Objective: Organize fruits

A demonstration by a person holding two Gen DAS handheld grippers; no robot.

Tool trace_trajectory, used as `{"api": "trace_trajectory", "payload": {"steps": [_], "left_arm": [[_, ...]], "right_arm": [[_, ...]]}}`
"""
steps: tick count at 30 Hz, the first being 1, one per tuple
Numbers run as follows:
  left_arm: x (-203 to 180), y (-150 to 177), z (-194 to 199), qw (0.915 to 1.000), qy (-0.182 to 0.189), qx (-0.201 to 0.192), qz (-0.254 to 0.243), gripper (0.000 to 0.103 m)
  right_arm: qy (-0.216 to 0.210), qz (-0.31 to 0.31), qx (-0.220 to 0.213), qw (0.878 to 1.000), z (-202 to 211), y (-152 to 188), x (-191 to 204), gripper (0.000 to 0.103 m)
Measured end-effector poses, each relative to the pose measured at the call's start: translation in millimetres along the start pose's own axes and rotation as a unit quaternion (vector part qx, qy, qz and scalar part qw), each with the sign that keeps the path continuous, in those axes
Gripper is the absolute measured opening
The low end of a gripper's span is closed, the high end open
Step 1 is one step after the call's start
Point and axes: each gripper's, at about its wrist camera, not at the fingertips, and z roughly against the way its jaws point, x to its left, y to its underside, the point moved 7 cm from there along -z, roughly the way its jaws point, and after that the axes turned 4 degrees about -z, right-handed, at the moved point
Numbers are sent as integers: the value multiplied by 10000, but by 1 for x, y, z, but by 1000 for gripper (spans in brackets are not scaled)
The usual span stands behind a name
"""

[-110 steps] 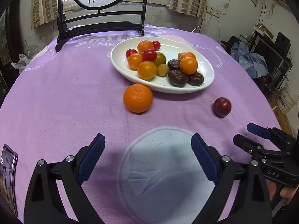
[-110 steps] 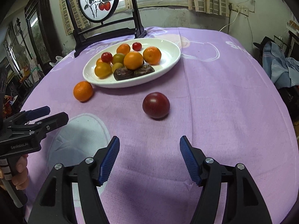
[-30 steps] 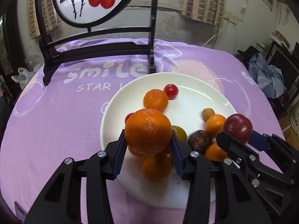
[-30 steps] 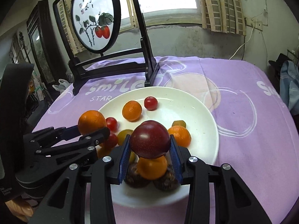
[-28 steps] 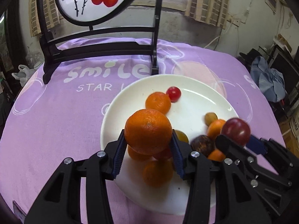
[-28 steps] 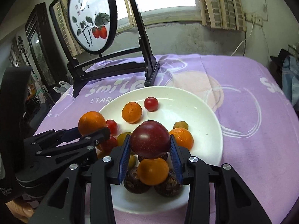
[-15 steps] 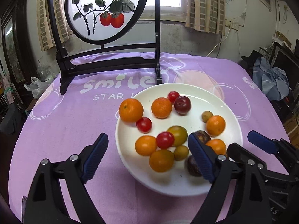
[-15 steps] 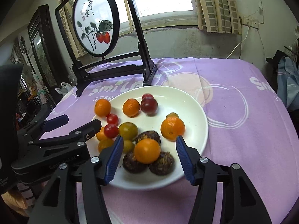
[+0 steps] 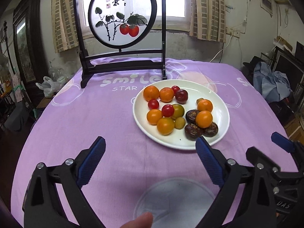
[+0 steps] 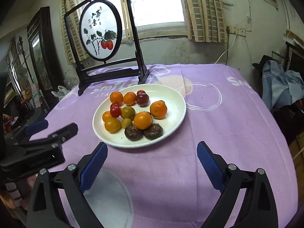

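the worktop (image 9: 95, 114), covered by a purple printed cloth with white lettering, fills both views. at its far edge stands a dark wooden table screen with a round white panel painted with two red fruits (image 9: 122, 17), upright on its own feet.

a white oval ceramic plate (image 9: 218, 102) rests on the cloth in front of the screen, right of centre in the left wrist view. all visible fruit lies inside it. at the far side, a round orange mandarin (image 9: 151, 93) sits beside a second one, with a dark red plum (image 9: 181, 96) just right of them and touching a small red cherry tomato behind it. mid-plate holds more orange fruits, two red cherry tomatoes, a green-yellow tomato (image 9: 178, 111) and a small pale green fruit. at the near right, three dark brown wrinkled fruits (image 9: 192, 131) lie together with an orange fruit on top of them.

the left gripper (image 9: 150, 159), black with blue ribbed pads, hangs above bare cloth short of the plate; its jaws are opening, spread wide, with nothing between them.

the right gripper (image 10: 152, 159), of the same build, hangs near the plate's front rim; its jaws are opening, spread wide, with nothing between them.

a fingertip (image 9: 140, 220) shows at the lower edge of the left wrist view.
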Motion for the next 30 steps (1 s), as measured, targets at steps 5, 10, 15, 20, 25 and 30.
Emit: {"api": "trace_trajectory", "payload": {"steps": [5,10,15,20,25,30], "left_arm": [[3,21,25,10000,-3,-19,-20,94],[7,44,38,10000,66,36,32,94],[13,63,45,9999,100,33,115,95],[15,76,44,9999,81,119,56,96],[14,90,30,9995,99,300,2,96],[16,103,9,9987,66,508,4,96]], "right_arm": [[53,47,84,9999,20,23,5,96],[54,90,178,9998,30,45,13,96],[-39,12,254,9997,36,64,19,96],[-11,-43,387,9992,33,77,18,96],[49,-106,621,9980,21,91,14,96],[60,-91,804,9967,10,102,12,96]]}}
